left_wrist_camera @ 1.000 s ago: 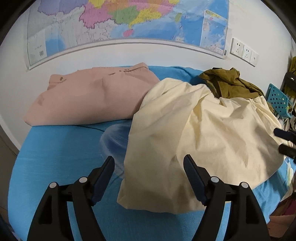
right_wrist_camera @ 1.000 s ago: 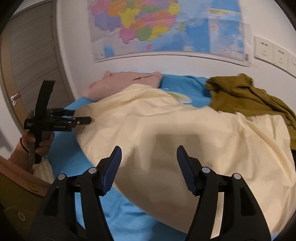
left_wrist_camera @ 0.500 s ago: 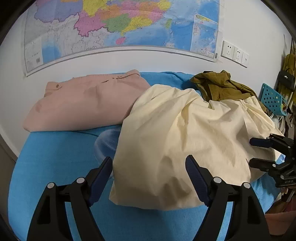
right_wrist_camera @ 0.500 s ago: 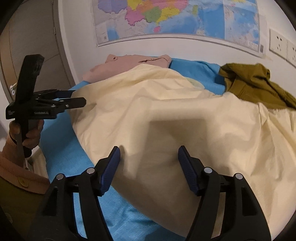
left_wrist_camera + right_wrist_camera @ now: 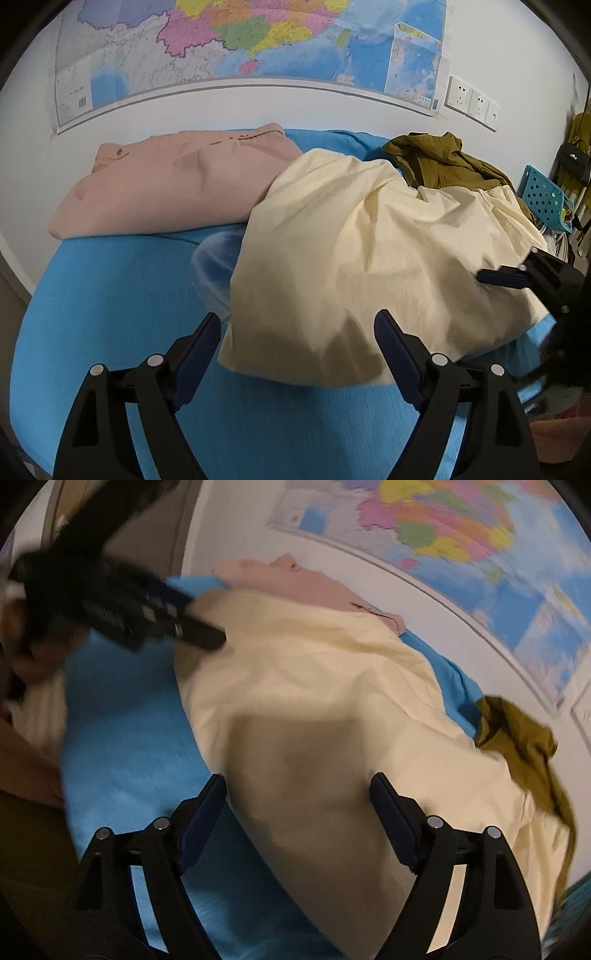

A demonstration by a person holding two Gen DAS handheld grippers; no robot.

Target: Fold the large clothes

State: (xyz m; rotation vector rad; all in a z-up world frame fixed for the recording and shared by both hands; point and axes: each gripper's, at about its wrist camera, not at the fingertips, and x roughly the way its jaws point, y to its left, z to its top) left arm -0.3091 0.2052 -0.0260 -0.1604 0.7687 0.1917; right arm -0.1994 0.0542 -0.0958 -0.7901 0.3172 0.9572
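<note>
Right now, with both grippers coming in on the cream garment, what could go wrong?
1. The cream garment overlaps the folded pink garment and lies against the olive garment; a pull could drag either along.
2. Both the left gripper and the right gripper have just been opening and grip nothing; closing over the bunched middle rather than an edge may catch several layers.
3. The right wrist view is blurred, so aim there is uncertain.
</note>
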